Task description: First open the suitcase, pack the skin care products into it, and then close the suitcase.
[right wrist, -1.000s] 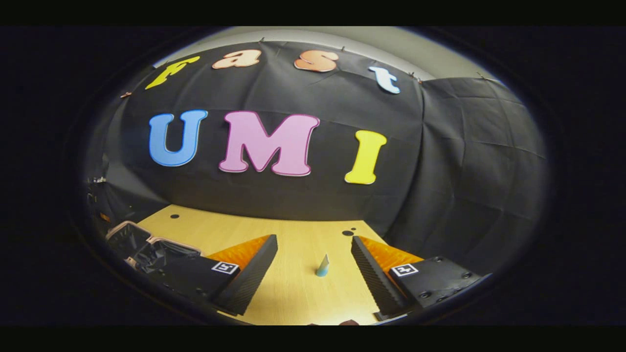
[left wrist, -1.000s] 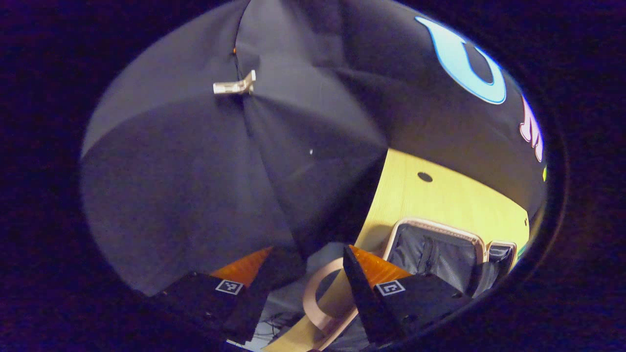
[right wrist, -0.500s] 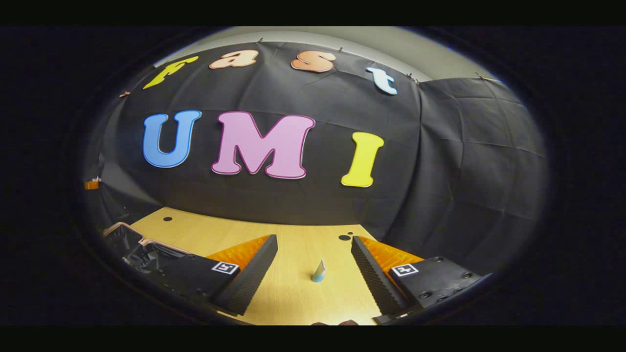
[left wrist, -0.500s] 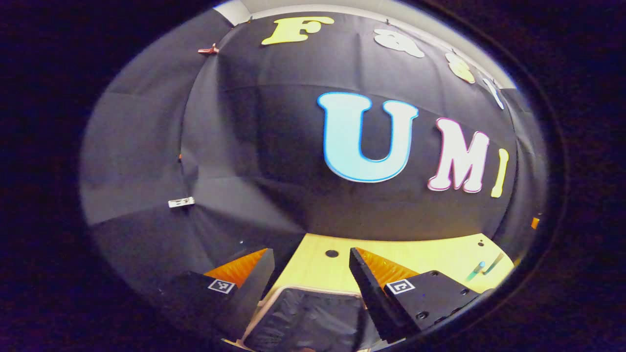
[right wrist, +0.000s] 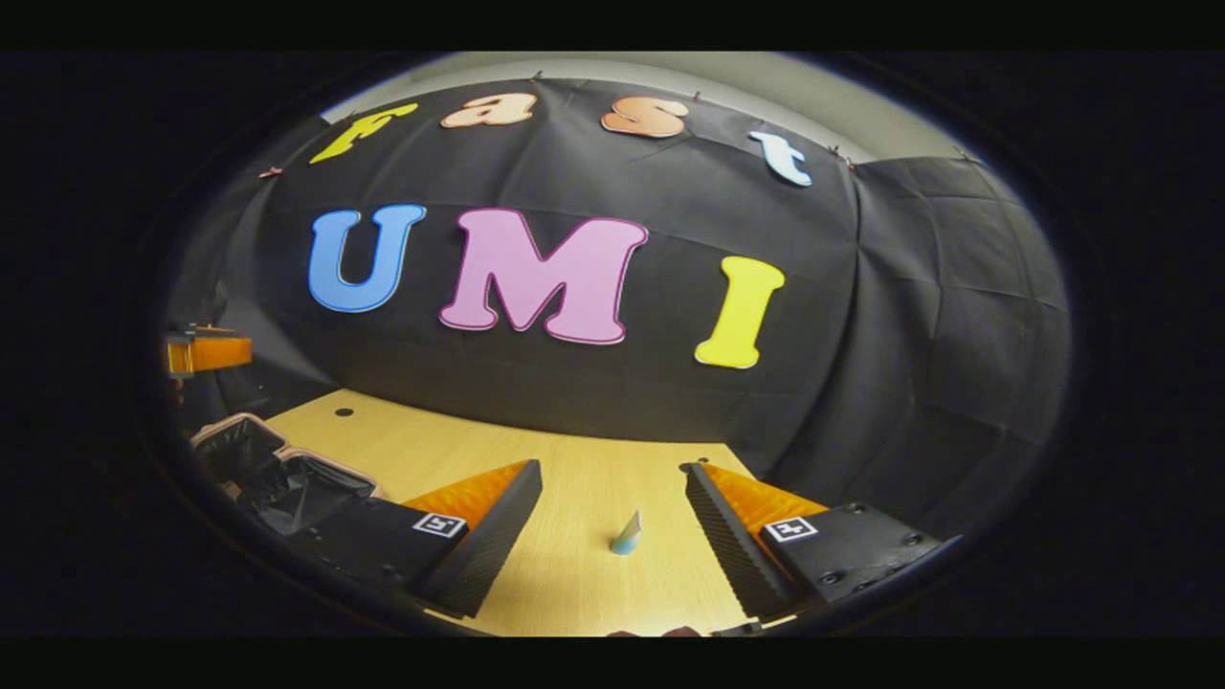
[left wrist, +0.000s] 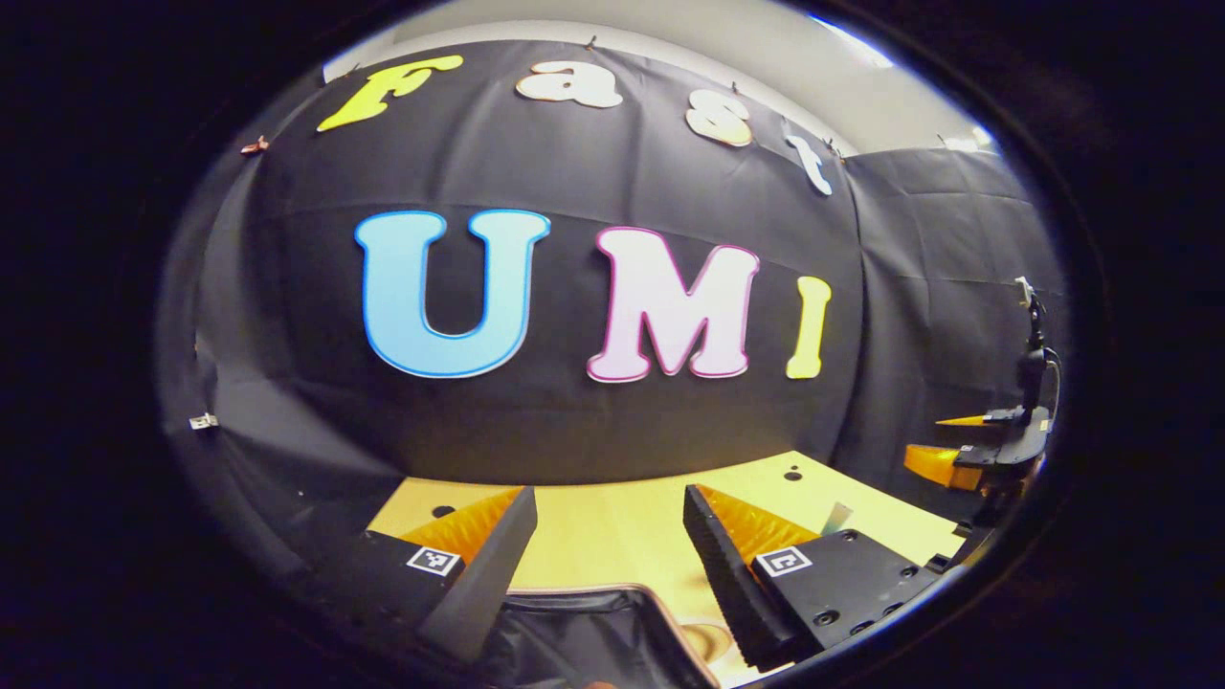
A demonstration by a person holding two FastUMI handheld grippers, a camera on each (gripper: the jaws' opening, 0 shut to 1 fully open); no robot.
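the suitcase (right wrist: 278,474) lies open on the desk (right wrist: 574,565), its dark lined inside up and its pale rim showing. in the left gripper view its rim (left wrist: 612,598) sits right under the left gripper (left wrist: 608,565). the 1 skin care item that can be made out is a small tube (right wrist: 627,533), standing upright on its cap end with the thin tip up, long axis near vertical with a slight lean.

the coming move turns on this: the tube stands dead ahead of the right gripper (right wrist: 612,522), between the lines of its 2 fingers and a little beyond their tips. those fingers are spread wide with nothing between them. the left gripper's fingers are also spread and hold nothing; in its view the tube (left wrist: 835,518) is well off to the right, so the right gripper is clearly the nearer one.

judging by that, a straight push forward and a squeeze across the tube should do. a narrow standing tube could tip if 1 finger touches first.

room is good: bare desk all round the tube, the wall cloth well behind it, the desk's right edge fairly near. the suitcase lies to the left of the tube, with open desk between for the carry.
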